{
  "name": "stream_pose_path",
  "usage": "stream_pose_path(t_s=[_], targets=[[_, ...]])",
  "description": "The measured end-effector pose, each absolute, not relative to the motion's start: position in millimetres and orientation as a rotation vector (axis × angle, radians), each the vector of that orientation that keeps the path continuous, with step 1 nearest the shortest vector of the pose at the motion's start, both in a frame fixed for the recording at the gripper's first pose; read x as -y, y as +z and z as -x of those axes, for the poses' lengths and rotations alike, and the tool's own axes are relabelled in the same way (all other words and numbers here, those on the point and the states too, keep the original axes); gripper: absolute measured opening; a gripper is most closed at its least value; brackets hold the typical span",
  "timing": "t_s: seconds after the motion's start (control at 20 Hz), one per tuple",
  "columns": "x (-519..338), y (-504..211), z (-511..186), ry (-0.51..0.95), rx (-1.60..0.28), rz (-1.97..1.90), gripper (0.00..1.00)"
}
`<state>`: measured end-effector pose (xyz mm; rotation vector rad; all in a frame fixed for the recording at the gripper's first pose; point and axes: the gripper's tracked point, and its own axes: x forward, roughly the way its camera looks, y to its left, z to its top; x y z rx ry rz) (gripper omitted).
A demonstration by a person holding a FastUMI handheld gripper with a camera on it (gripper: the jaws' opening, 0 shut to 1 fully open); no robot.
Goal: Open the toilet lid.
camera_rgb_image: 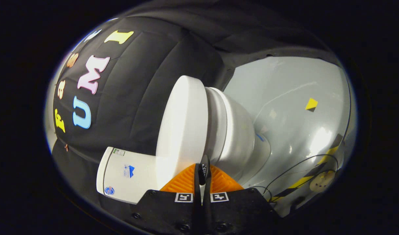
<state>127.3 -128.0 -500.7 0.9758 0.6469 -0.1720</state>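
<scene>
One toilet (232,130), white, seen tipped sideways, just ahead of the fingers. Lid (183,127) down flat on the bowl, so nothing seen inside. One tank (127,174) behind, with small stickers. Gripper (202,174) pressed together, no gap, nothing held, tips close to the lid's edge. Shiny grey floor (300,98) with one yellow mark (311,104), black-and-yellow tape (304,181), thin cable (294,166). Black cloth wall (137,81) far behind.

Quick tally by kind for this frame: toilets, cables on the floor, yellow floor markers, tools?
Toilet, lid down: 1
Cable on the floor: 1
Yellow marker: 1
Tool, fingers together at the lid's edge, holding nothing: 1
Total: 4
</scene>
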Motion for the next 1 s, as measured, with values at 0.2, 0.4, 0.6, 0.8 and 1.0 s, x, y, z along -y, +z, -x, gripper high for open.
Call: stream_pose_path(t_s=[0.2, 0.4, 0.6, 0.8, 1.0], targets=[[123.5, -466.4, -131.2, -0.157, -0.630, -0.825, 0.05], [103.3, -413.0, -140.6, -0.139, -0.586, -0.641, 0.05], [69.0, -361.4, -147.1, -0.094, -0.555, -0.477, 0.05], [36.3, -330.7, -152.0, -0.080, -0.535, -0.353, 0.05], [-1.3, -306.5, -156.4, -0.032, -0.503, -0.267, 0.04]])
